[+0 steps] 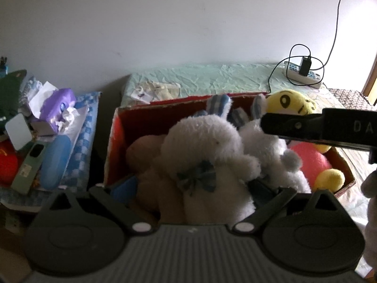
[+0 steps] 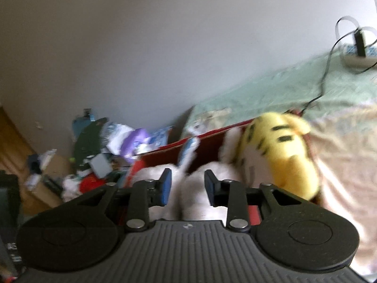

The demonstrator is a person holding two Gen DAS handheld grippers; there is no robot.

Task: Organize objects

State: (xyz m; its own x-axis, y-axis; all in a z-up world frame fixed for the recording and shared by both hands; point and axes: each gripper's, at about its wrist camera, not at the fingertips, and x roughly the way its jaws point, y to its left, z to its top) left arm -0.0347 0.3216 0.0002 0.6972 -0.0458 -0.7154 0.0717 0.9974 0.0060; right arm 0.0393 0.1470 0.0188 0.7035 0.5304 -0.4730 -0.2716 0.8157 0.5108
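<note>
A red cardboard box (image 1: 117, 127) on the bed holds several plush toys: a white plush bunny (image 1: 212, 146) with a blue bow, a second white bunny (image 1: 266, 146) with blue-striped ears, a brown plush (image 1: 141, 153) and a yellow tiger plush (image 1: 292, 103). My left gripper (image 1: 195, 188) has its fingers wide apart on either side of the front white bunny; the fingertips are hidden by plush. My right gripper (image 2: 187, 186) is open and empty, just above the white plush (image 2: 200, 200) in the box (image 2: 169, 153), with the yellow tiger (image 2: 282, 146) to its right. It also shows in the left wrist view (image 1: 266, 122), reaching in from the right.
A cluttered stand on the left carries a purple tissue box (image 1: 59, 106), a blue case (image 1: 56, 160) and a green phone-like box (image 1: 30, 165). A power strip with charger and cable (image 1: 304, 73) lies on the green sheet (image 1: 212, 77) by the wall.
</note>
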